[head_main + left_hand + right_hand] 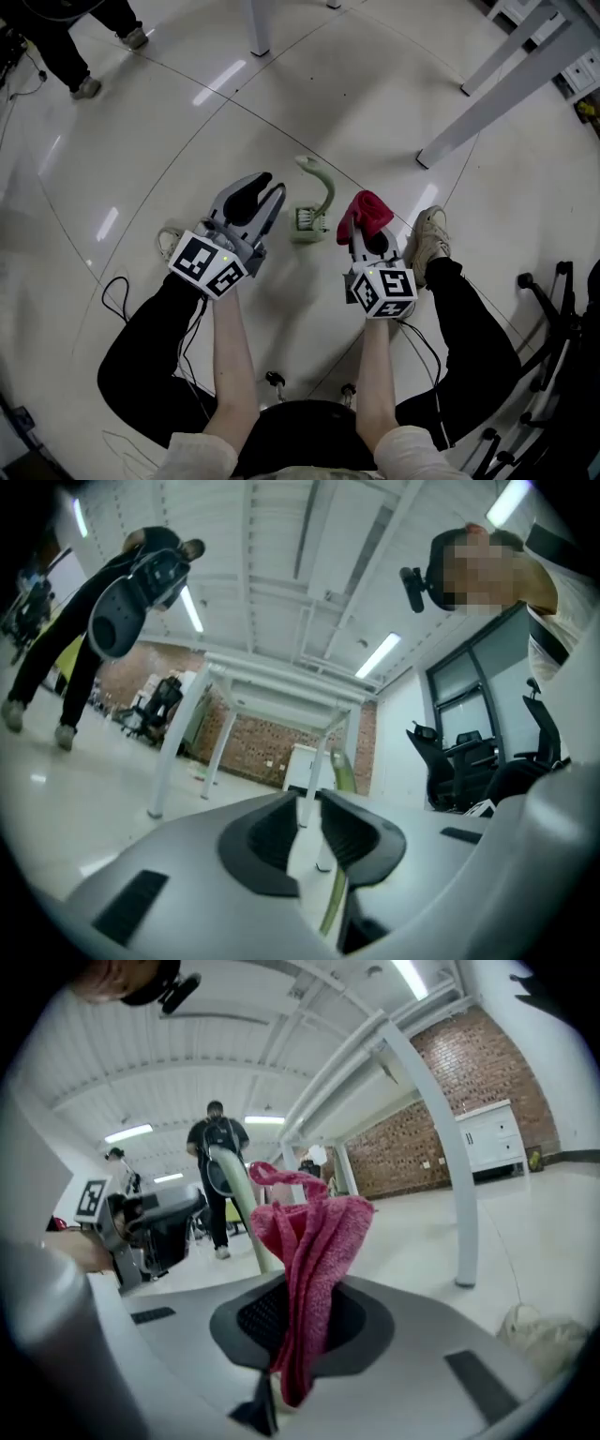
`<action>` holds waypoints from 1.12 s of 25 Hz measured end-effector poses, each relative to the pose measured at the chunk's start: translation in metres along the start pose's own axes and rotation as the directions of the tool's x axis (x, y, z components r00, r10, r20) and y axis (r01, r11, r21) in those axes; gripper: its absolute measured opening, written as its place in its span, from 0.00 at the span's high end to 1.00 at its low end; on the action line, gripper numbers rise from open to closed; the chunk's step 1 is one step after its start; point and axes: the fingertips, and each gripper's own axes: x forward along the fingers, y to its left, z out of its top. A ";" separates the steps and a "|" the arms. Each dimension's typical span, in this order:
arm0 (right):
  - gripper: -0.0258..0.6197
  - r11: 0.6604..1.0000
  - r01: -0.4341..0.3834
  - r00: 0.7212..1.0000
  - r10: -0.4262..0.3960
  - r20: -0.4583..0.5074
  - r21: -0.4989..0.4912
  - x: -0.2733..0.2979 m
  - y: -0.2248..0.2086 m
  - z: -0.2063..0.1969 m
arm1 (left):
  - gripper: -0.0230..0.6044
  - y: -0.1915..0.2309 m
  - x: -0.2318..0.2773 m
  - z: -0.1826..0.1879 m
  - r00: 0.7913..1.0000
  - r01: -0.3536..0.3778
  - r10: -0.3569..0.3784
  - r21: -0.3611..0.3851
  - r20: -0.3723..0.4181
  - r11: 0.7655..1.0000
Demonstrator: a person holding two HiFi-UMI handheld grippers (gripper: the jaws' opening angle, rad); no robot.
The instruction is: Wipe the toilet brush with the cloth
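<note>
Toilet brush (pixel 309 223), pale green, sits on the glossy floor (pixel 375 103) between the two grippers, bristle head nearer the person and curved handle reaching away, touched by neither. Just right of it the right gripper (pixel 364 230) is clamped on a bunched red cloth (pixel 367 214) that sticks out past the jaws, probably so a loose wad is free to rub the brush. On the left, the left gripper (pixel 265 192) has its jaws a little apart with nothing between them, likely readied to steady the handle. No brand or label is readable; only black-and-white square markers show on each cube (pixel 208 265)
</note>
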 end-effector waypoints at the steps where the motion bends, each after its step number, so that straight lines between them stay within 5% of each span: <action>1: 0.91 0.999 -0.031 0.998 0.031 0.050 0.005 -0.001 0.007 0.031 | 0.93 -0.003 0.005 0.028 0.999 0.013 -0.014 0.030 0.033 0.999; 5: 0.91 0.985 -0.151 0.965 0.167 0.205 -0.088 -0.008 0.043 0.144 | 0.96 -0.021 0.020 0.110 0.985 0.118 -0.125 0.066 0.118 0.991; 11: 0.91 0.934 -0.295 0.895 0.345 0.284 -0.203 -0.011 0.108 0.225 | 0.96 -0.027 0.051 0.093 0.991 0.085 -0.068 0.139 -0.119 0.987; 15: 0.91 0.930 -0.333 0.899 0.363 0.243 -0.158 0.005 0.120 0.217 | 0.96 -0.038 0.057 0.068 0.979 0.099 -0.070 0.141 -0.193 0.985; 28: 0.91 0.973 -0.209 0.972 0.218 0.087 -0.102 0.023 0.064 0.148 | 0.96 -0.036 0.049 0.064 0.986 0.065 -0.051 0.085 -0.158 0.994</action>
